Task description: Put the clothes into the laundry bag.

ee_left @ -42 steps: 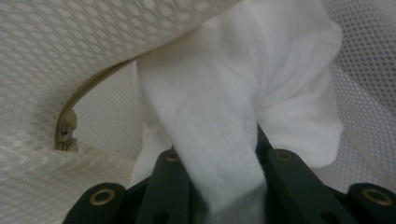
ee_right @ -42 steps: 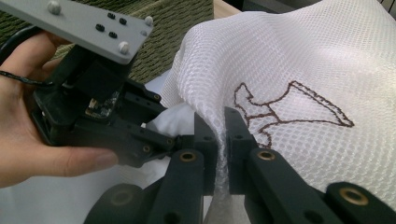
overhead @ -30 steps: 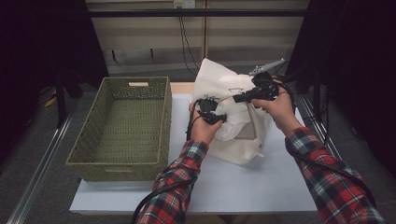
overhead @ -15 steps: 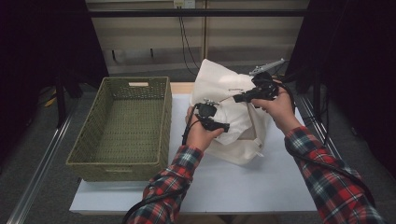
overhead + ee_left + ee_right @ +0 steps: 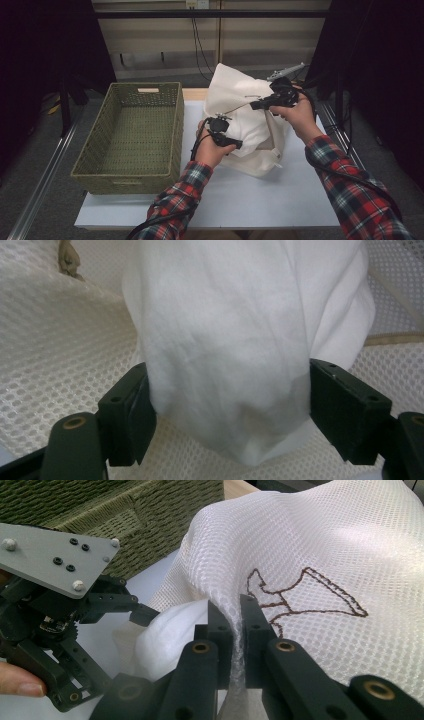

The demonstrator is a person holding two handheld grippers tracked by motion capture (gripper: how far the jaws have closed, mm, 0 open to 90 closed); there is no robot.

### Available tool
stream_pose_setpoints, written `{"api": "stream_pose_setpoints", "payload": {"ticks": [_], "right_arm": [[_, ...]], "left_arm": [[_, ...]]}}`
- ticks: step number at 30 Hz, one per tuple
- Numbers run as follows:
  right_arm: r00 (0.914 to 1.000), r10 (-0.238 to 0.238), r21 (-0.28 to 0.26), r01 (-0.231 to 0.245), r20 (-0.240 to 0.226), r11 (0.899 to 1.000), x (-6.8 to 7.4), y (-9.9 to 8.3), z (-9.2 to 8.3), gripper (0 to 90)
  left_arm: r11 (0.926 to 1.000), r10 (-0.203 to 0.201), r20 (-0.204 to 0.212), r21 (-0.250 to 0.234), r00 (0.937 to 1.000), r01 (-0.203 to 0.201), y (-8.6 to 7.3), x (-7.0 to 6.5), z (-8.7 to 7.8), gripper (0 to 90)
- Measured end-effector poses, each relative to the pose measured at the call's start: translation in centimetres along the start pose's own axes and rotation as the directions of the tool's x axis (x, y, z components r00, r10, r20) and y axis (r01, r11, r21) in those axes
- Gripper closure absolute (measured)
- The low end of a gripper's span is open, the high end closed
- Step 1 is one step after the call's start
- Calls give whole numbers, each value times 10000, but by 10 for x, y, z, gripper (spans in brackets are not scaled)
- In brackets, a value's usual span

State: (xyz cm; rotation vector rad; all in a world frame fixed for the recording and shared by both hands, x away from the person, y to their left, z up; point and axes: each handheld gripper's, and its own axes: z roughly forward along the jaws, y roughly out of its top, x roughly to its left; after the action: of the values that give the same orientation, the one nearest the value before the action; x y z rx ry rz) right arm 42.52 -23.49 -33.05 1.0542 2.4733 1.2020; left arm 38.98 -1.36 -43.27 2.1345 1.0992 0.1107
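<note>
Left claw (image 5: 227, 405) stands wide around the white cloth (image 5: 235, 340); right claw (image 5: 232, 625) pinches the mesh bag (image 5: 320, 545).

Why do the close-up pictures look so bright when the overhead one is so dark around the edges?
High view: light falls on the white table, while the surroundings sink into black. Left gripper view: the white cloth sits so close that it looks soft and washed out. Right gripper view: the mesh bag is sharp, brightest at the top.
</note>
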Motion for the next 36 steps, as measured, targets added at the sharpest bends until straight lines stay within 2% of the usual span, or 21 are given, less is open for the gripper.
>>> {"api": "stream_pose_setpoints", "payload": {"ticks": [2,4,5,6,9,12,14,16,17,18,25,27,30,36], "right_arm": [[10000,-7,-32,7,-37,10000,-1,-1,0,872],[10000,18,-13,-18,-14,10000,-1,-1,0,872],[10000,45,-15,-45,-3,10000,-1,-1,0,872],[10000,20,-1,-20,7,10000,-1,-1,0,872],[10000,17,-32,-17,3,10000,-1,-1,1,872],[10000,2,-23,-2,-6,10000,0,-1,0,872],[10000,2,-11,-2,31,10000,0,0,-1,872],[10000,-28,-55,28,18,10000,0,0,-2,872],[10000,-5,-46,5,32,10000,0,-1,-3,872],[10000,-43,-26,43,43,10000,0,-1,-4,872],[10000,-22,-60,22,-11,10000,0,-3,-3,872],[10000,-8,-58,8,-5,10000,1,-3,-3,872],[10000,-46,-49,46,-10,10000,0,-3,-3,872],[10000,63,-79,-63,-50,9999,-1,-6,-2,873]], "left_arm": [[9999,-99,96,130,9999,98,-1,0,1,272],[9996,-152,334,225,9993,144,-2,0,1,364],[9994,-219,270,262,9994,212,-3,-1,2,383],[9985,-244,371,491,9990,226,-3,0,3,462],[9970,-389,455,689,9982,358,-5,-3,8,590],[9974,-450,356,583,9984,429,-5,-4,13,725],[9972,-581,351,492,9977,563,-5,-4,16,774],[9984,-487,335,308,9983,477,-5,-5,19,793],[9986,-490,193,205,9986,486,-5,-6,21,799],[9981,-616,256,111,9978,613,-5,-6,22,802],[9972,-680,191,-300,9975,686,3,-3,28,810],[9953,-837,186,-464,9963,845,4,-4,30,811],[9958,-692,90,-590,9976,697,8,-3,31,813],[9933,-754,28,-870,9971,754,14,-1,35,813]]}}
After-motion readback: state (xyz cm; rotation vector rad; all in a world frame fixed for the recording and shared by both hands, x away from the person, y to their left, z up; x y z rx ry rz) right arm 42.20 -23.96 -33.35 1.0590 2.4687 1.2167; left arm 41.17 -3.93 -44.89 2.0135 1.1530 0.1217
